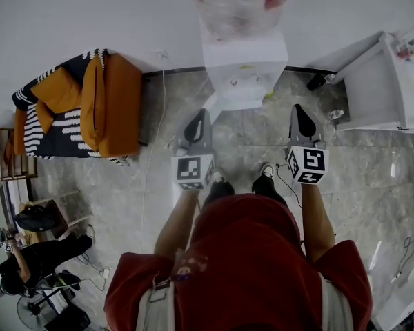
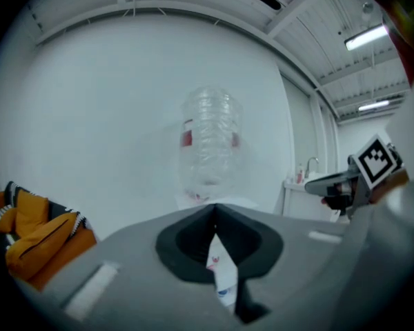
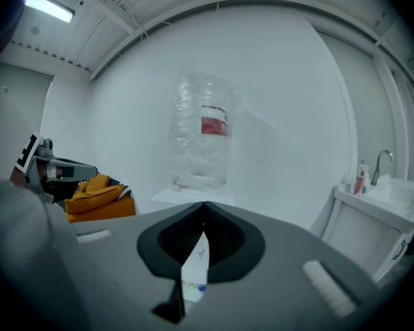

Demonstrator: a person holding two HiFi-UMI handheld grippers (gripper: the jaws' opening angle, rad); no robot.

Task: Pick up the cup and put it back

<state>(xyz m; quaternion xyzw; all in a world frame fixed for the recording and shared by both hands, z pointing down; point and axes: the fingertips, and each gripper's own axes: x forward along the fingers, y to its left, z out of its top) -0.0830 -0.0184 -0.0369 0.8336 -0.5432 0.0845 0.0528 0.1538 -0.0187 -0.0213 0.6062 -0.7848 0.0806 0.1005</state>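
No cup shows in any view. I stand facing a white water dispenser (image 1: 243, 64) with a clear bottle (image 1: 238, 2) on top, against the wall. My left gripper (image 1: 203, 114) and right gripper (image 1: 301, 109) are held out side by side, pointing at the dispenser and short of it. In the left gripper view the left gripper (image 2: 214, 209) has its jaws together with nothing between them, and the bottle (image 2: 210, 147) is straight ahead. The right gripper (image 3: 204, 205) is likewise shut and empty, with the bottle (image 3: 203, 133) ahead. A strip of the dispenser's front shows below each pair of tips.
An orange and striped sofa (image 1: 90, 105) stands to the left of the dispenser. A white sink cabinet (image 1: 390, 88) is on the right. A person in black (image 1: 27, 261) sits at the lower left beside a fan. Cables lie on the stone floor (image 1: 159, 185).
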